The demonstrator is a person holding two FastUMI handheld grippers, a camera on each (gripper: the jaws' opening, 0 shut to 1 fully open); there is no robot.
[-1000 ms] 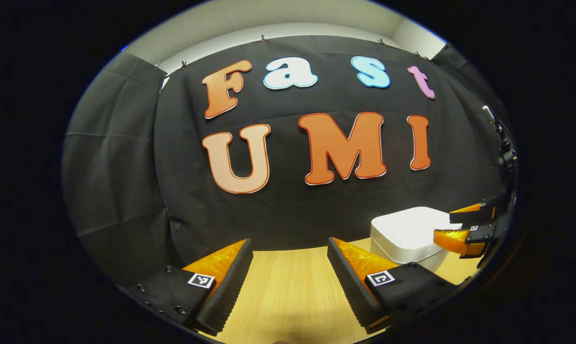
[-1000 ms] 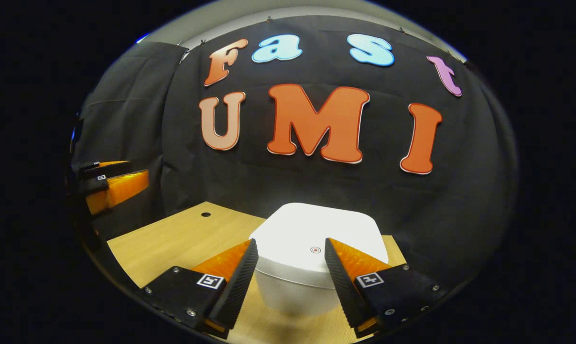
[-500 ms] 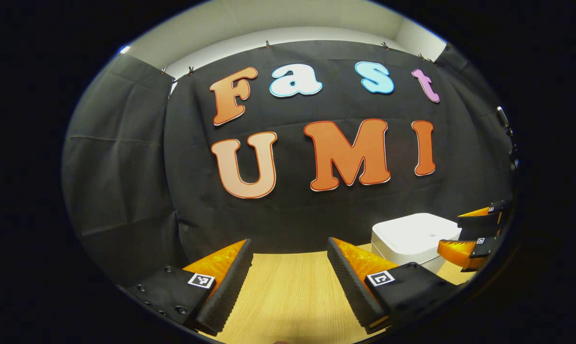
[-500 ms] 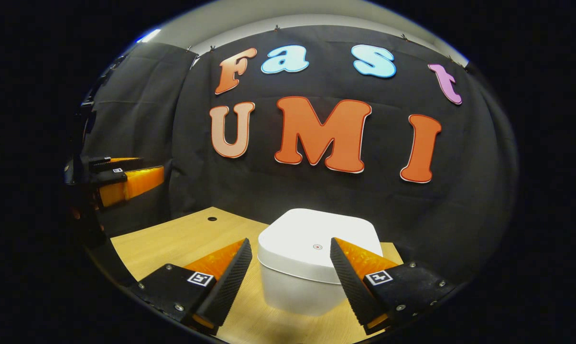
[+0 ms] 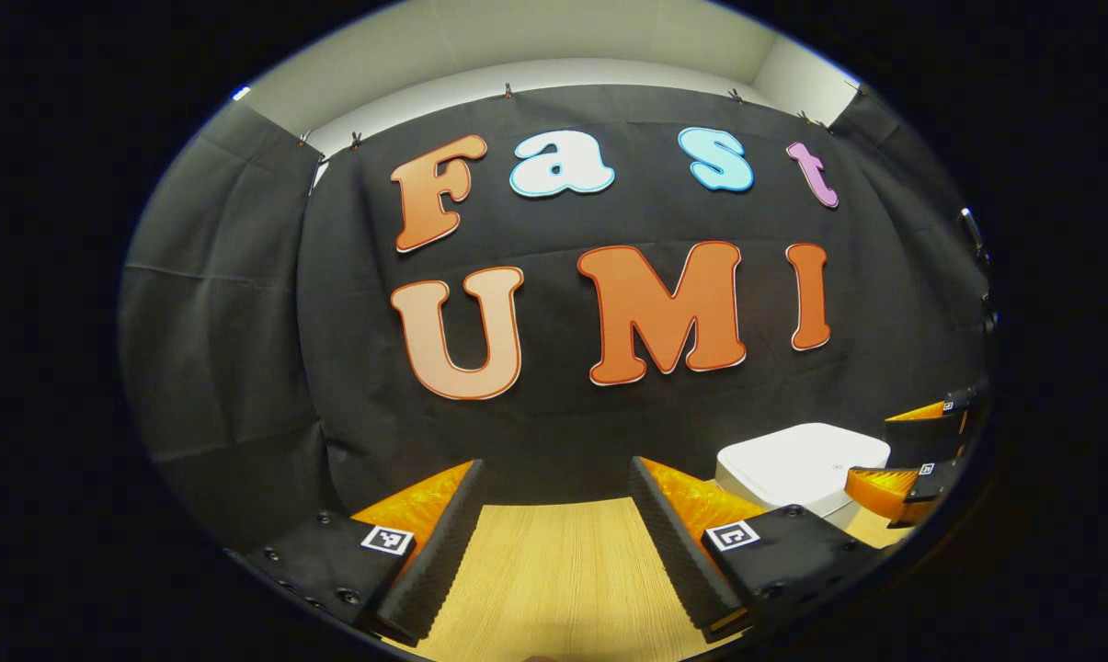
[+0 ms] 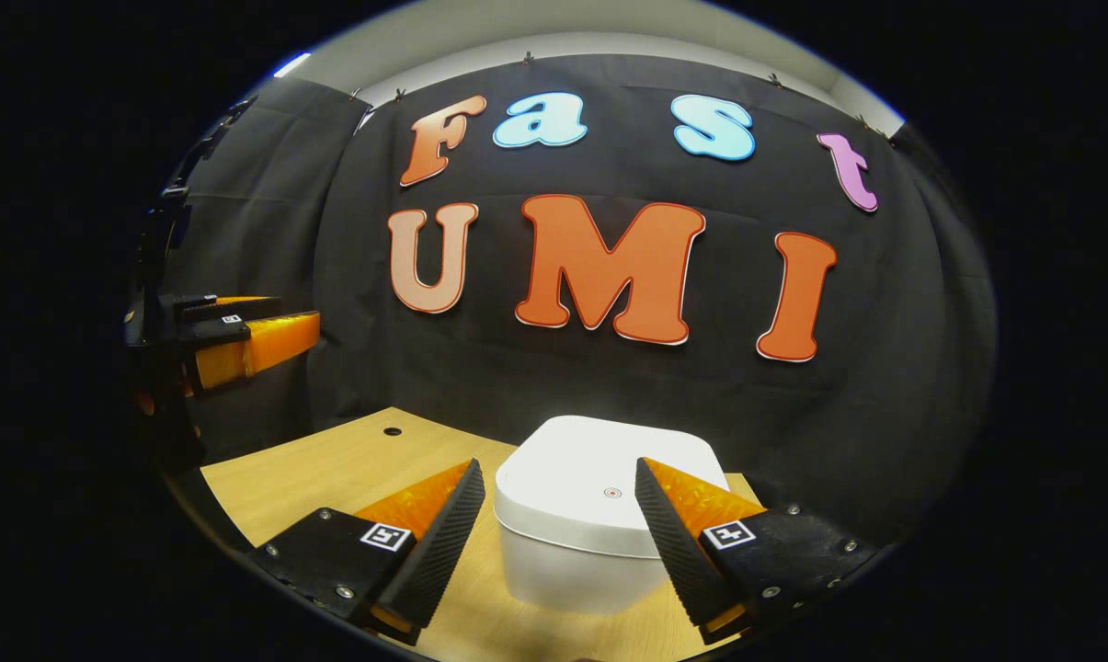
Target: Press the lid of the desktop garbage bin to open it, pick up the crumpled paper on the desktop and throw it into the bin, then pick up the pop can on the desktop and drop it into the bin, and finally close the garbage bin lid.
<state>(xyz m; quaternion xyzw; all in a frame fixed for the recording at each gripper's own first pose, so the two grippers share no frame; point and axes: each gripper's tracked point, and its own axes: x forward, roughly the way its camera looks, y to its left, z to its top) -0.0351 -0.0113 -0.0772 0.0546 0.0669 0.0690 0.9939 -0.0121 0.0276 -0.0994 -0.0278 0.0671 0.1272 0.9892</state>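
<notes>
White garbage bin (image 6: 576,542) on wooden bench (image 6: 333,469), near booth's back wall, lid (image 6: 609,483) down, small red dot on lid top. Right hand-held gripper (image 6: 558,529) just above and before bin, fingers spread wide, nothing between. Left hand-held gripper (image 5: 554,529) well left of bin (image 5: 797,464), raised over bare bench (image 5: 563,570), fingers apart, empty.

The bin (image 6: 576,542) stands on the table (image 6: 333,473), seemingly near its back edge.
</notes>
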